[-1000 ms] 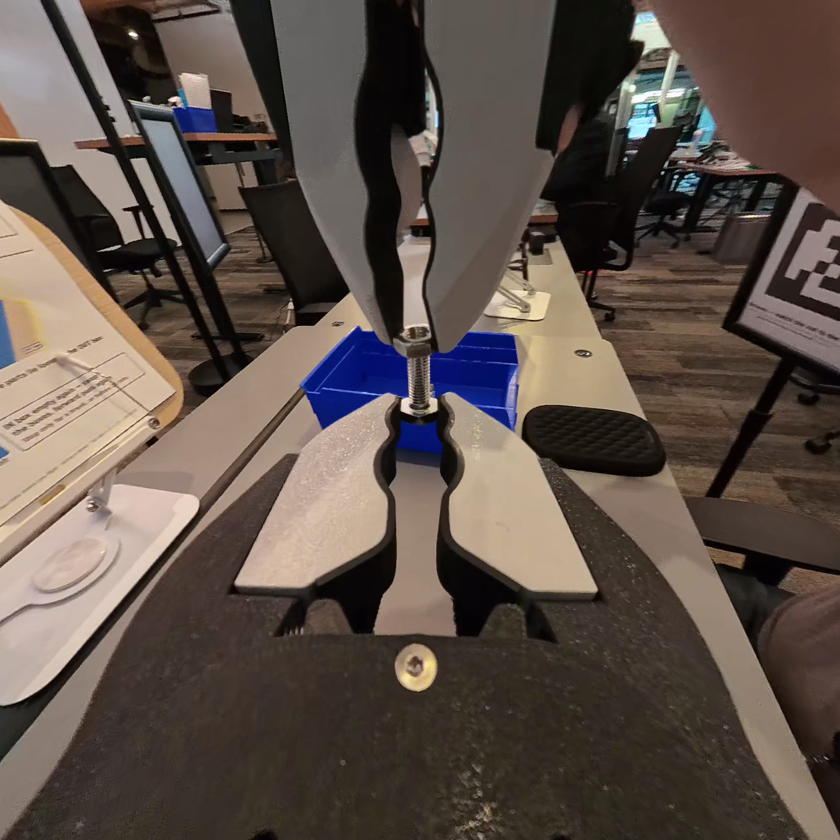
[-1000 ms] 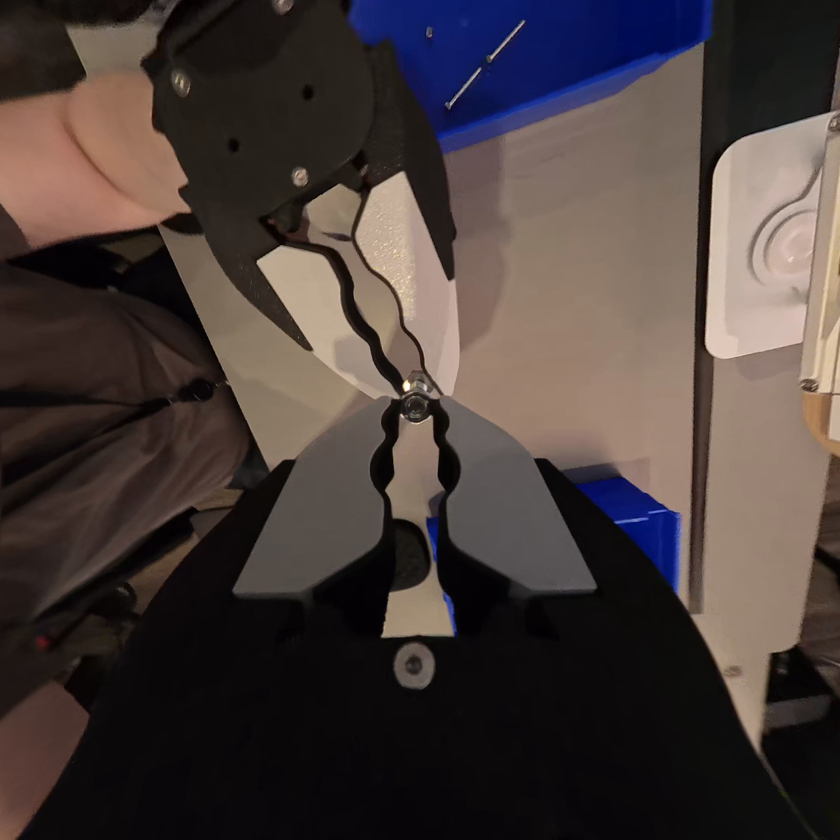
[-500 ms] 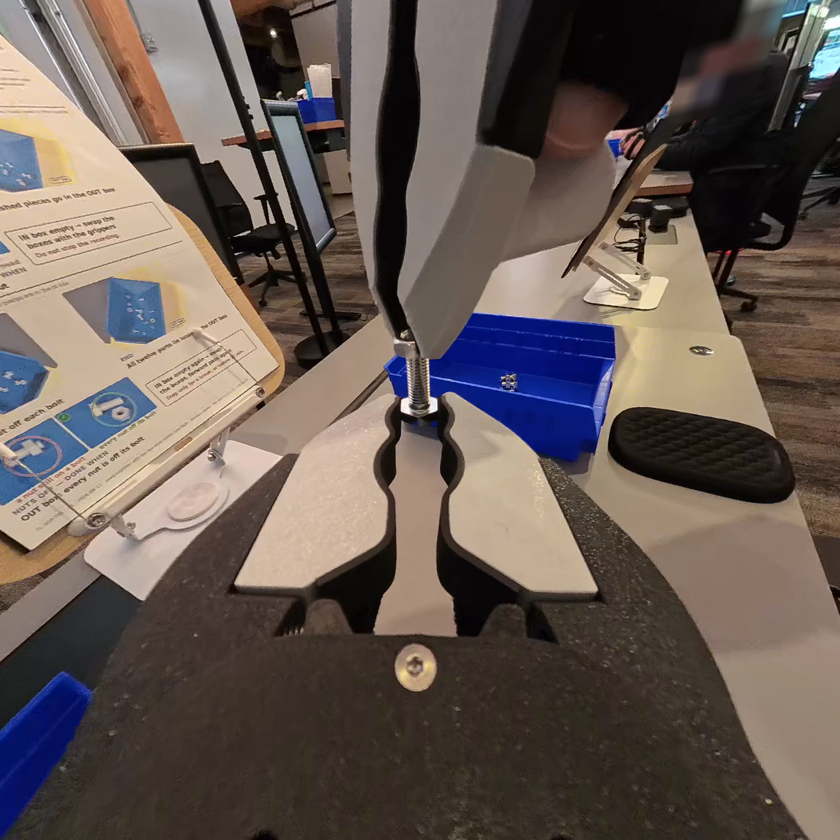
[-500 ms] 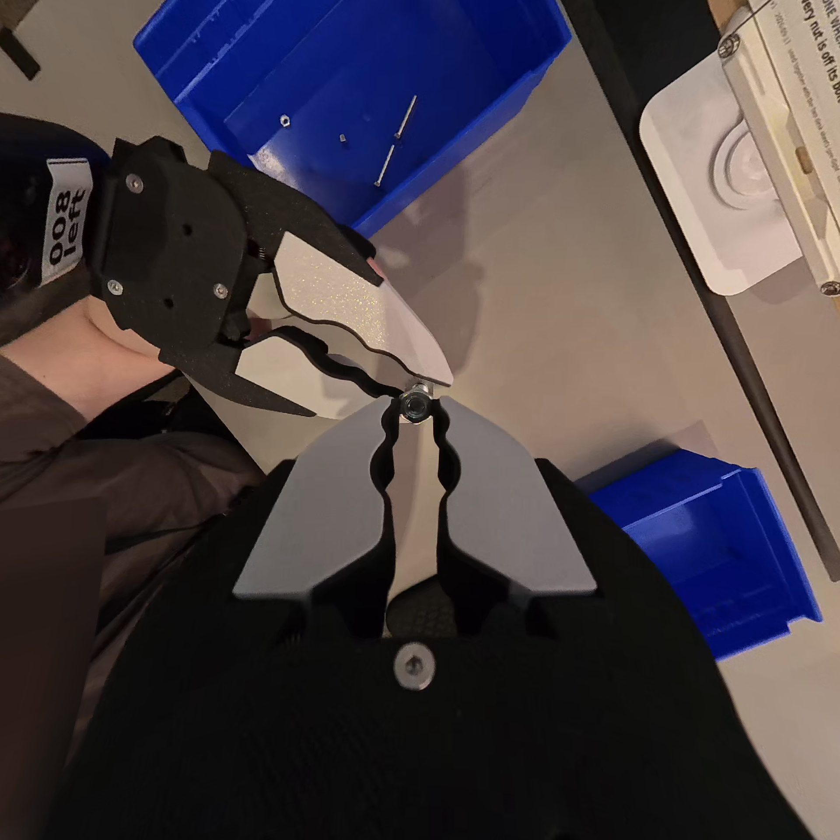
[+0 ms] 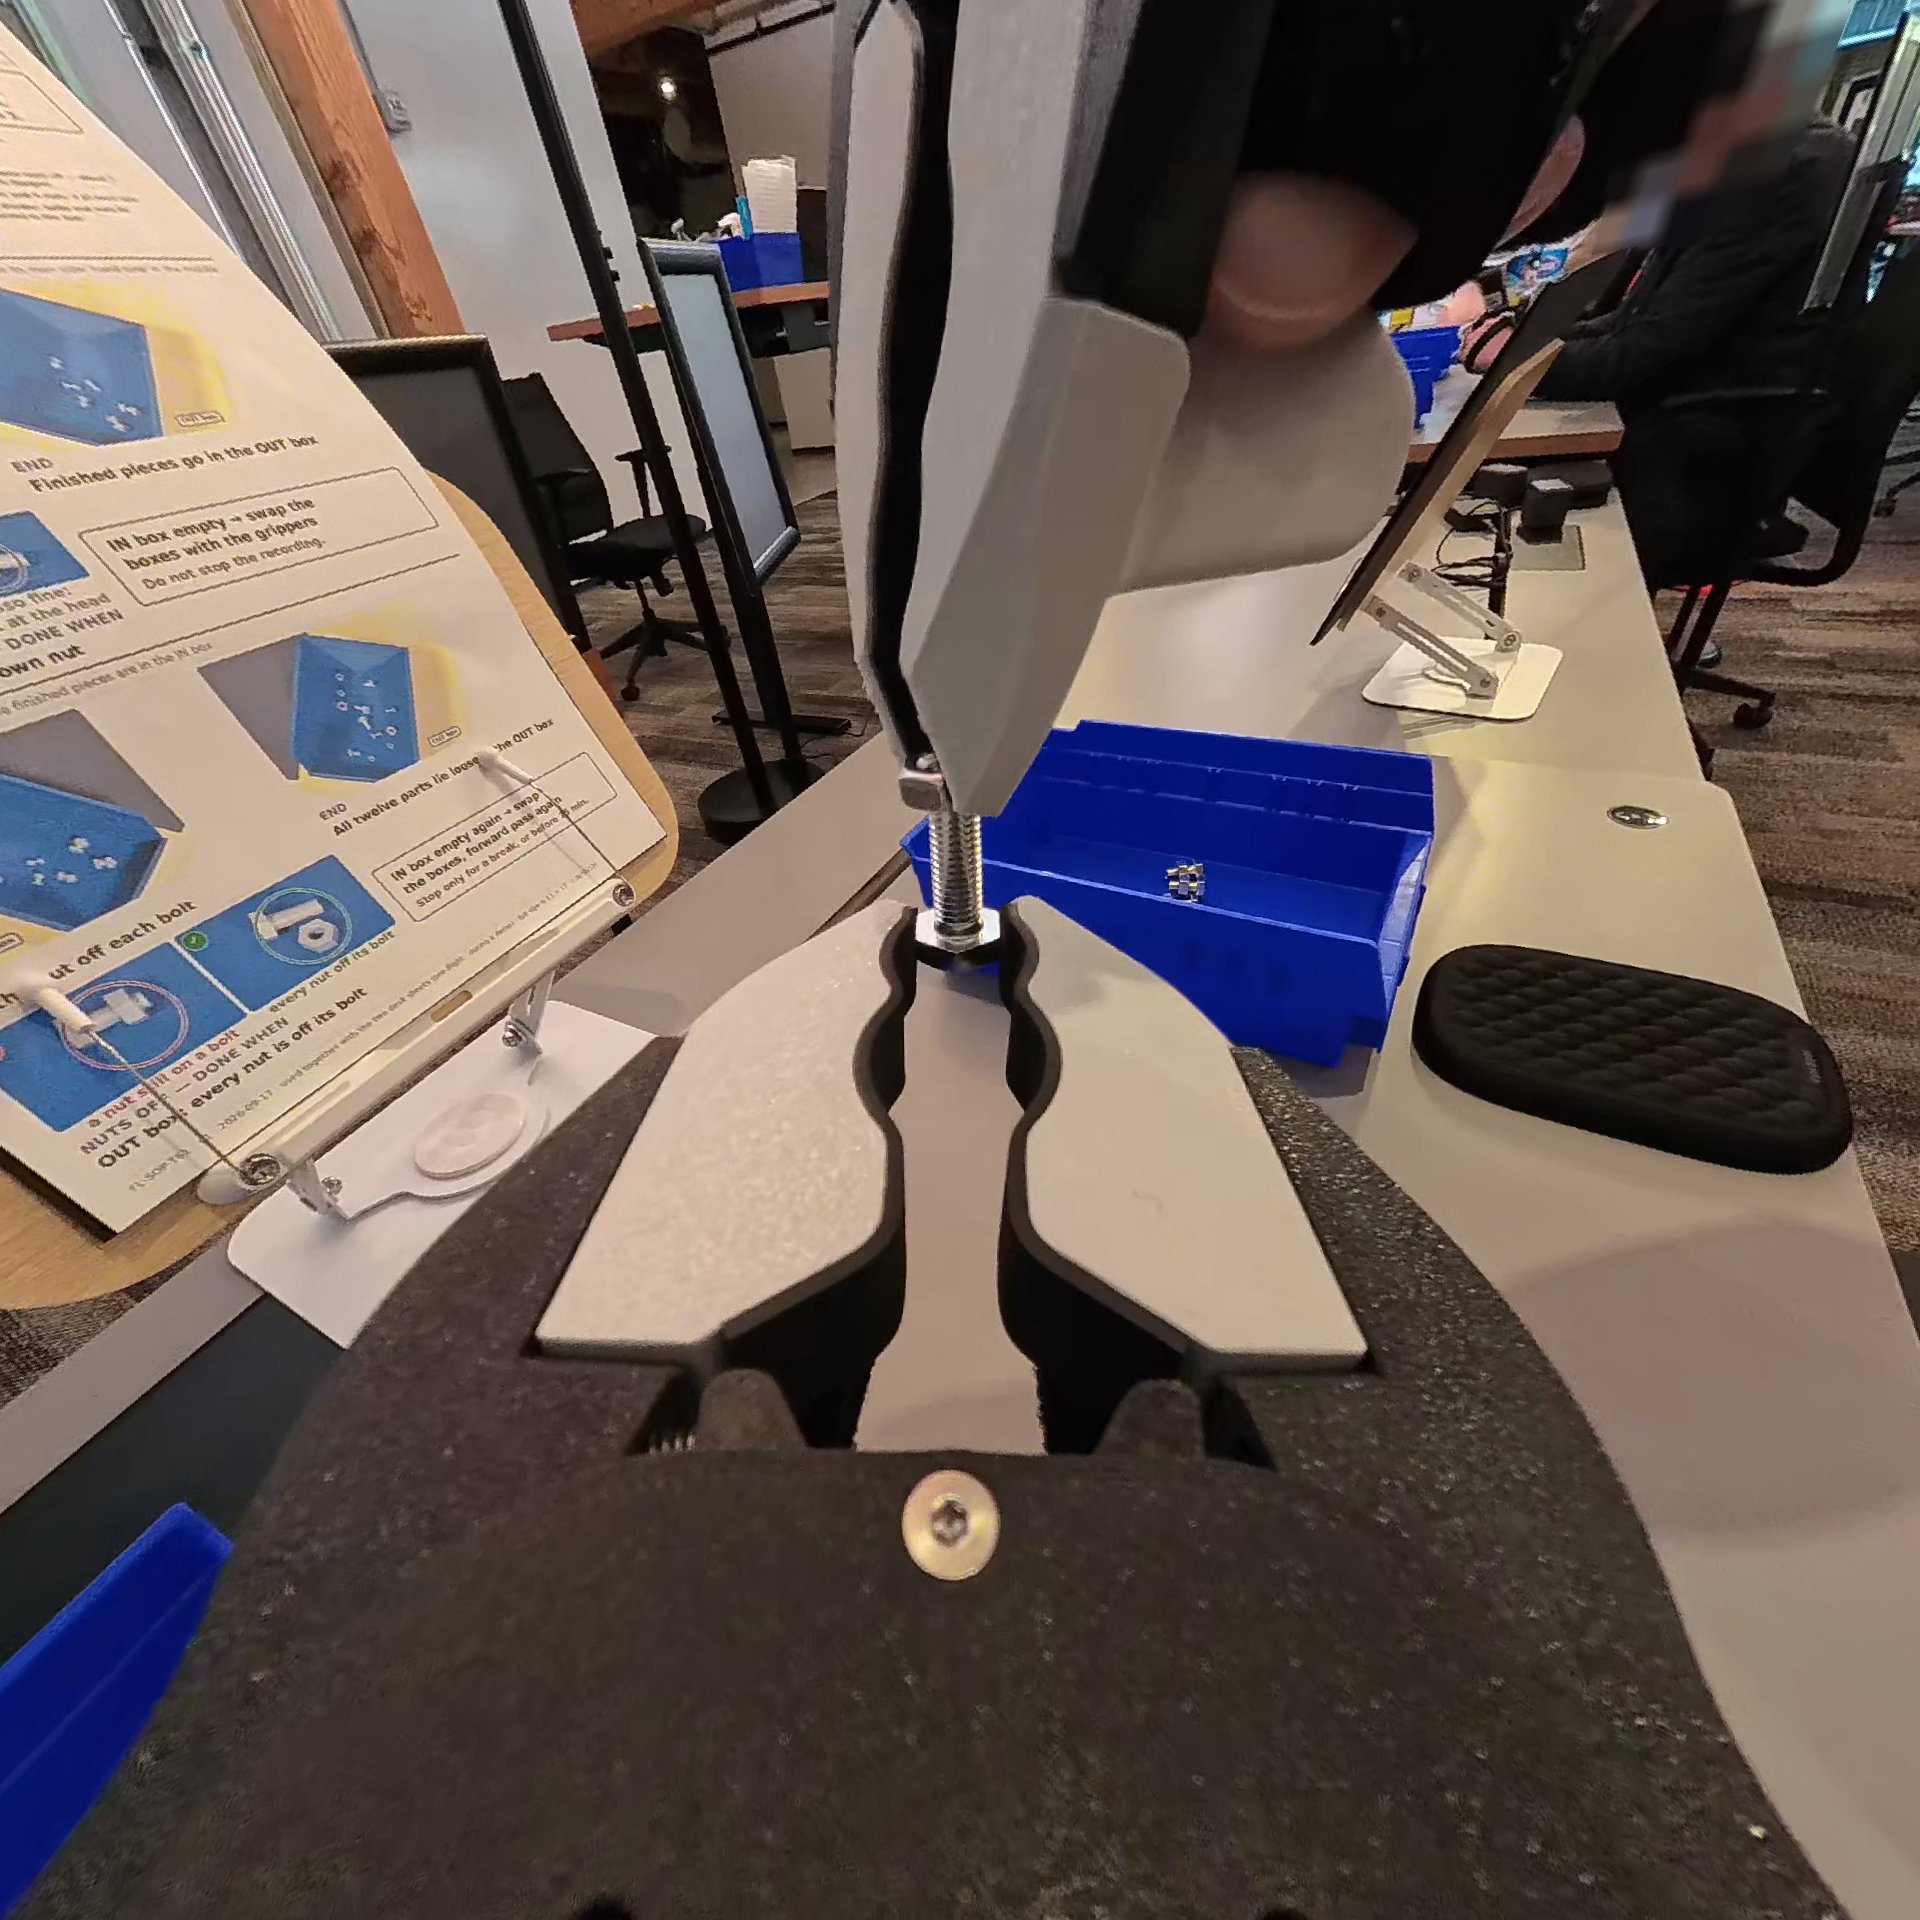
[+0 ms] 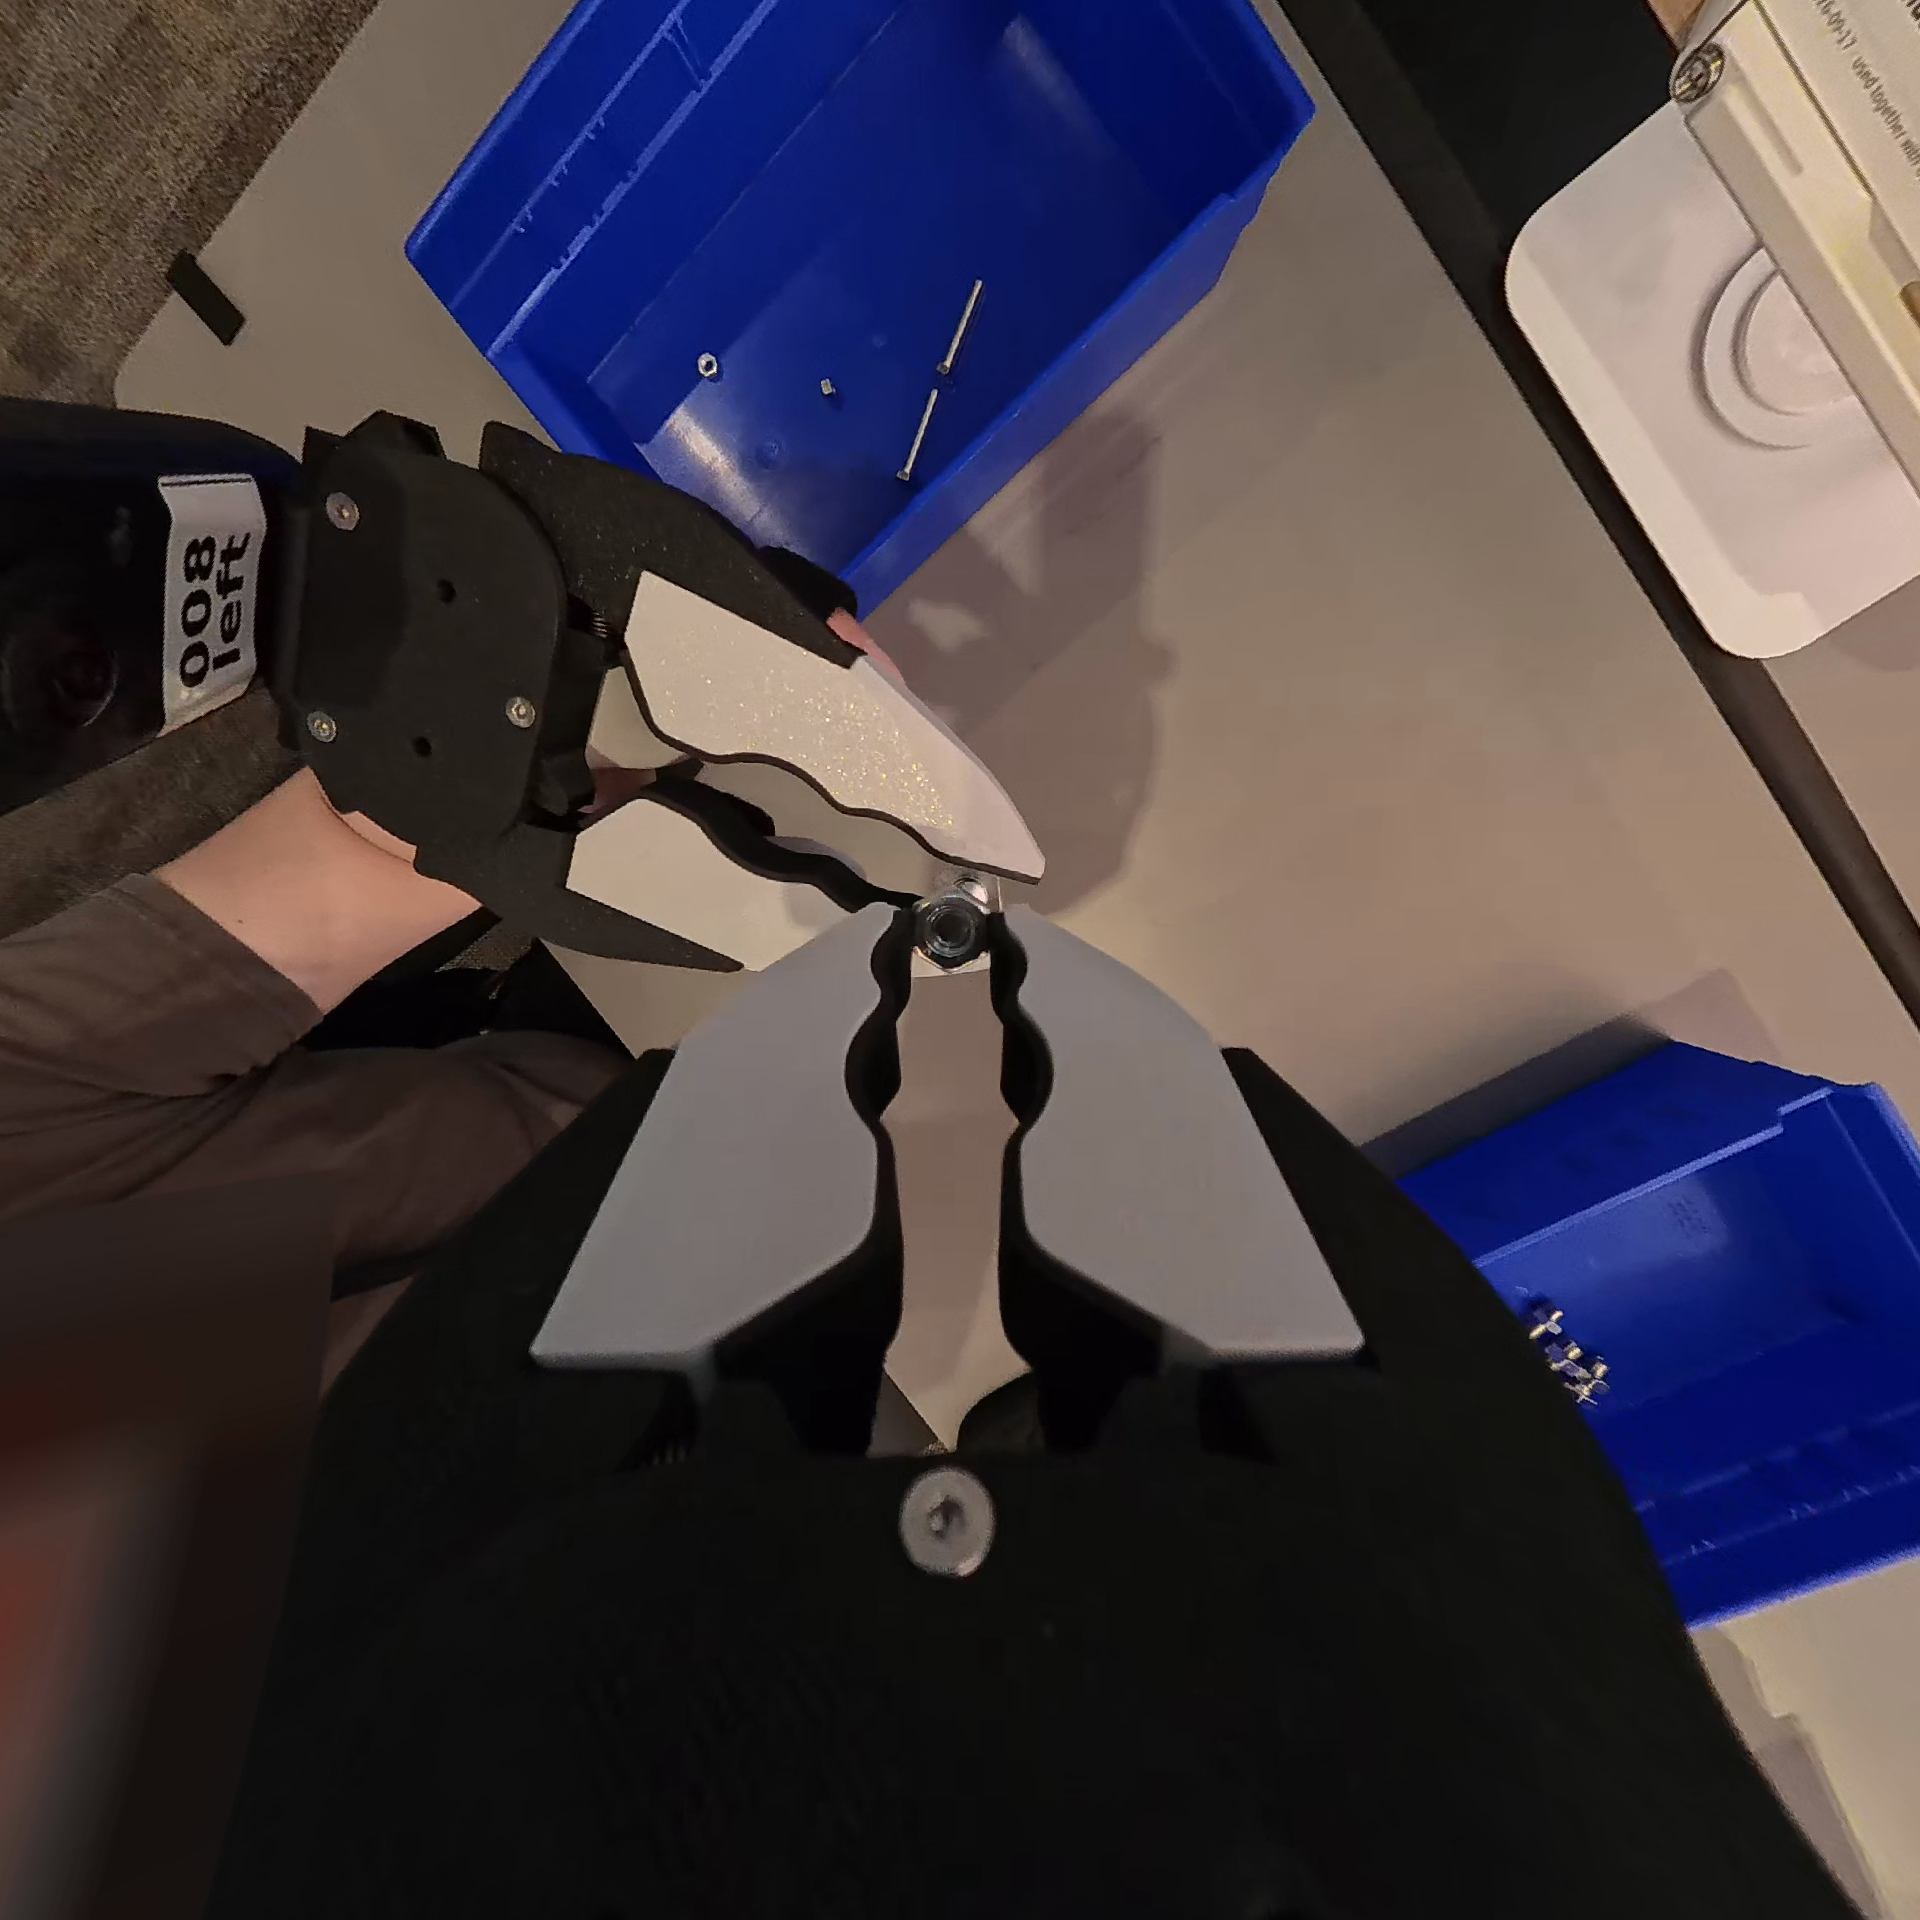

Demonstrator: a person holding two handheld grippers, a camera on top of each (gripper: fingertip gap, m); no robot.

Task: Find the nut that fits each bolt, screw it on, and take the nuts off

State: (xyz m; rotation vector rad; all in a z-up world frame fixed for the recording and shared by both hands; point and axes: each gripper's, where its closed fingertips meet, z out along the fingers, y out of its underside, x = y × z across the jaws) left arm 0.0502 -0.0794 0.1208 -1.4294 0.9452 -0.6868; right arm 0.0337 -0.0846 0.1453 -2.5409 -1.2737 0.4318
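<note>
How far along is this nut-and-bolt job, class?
Seemingly done: thin bolts and small nuts lie loose in one blue bin. In hand: the left gripper clamps the bolt at its lower end, the right gripper what looks like the nut at its top; going on or off, I cannot tell. Left: a cluster of pieces in the other bin.

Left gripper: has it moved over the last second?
Yes. The left gripper swung left: the blue bin, earlier straight behind the bolt, now lies right of it, and the instruction board looms larger.
</note>
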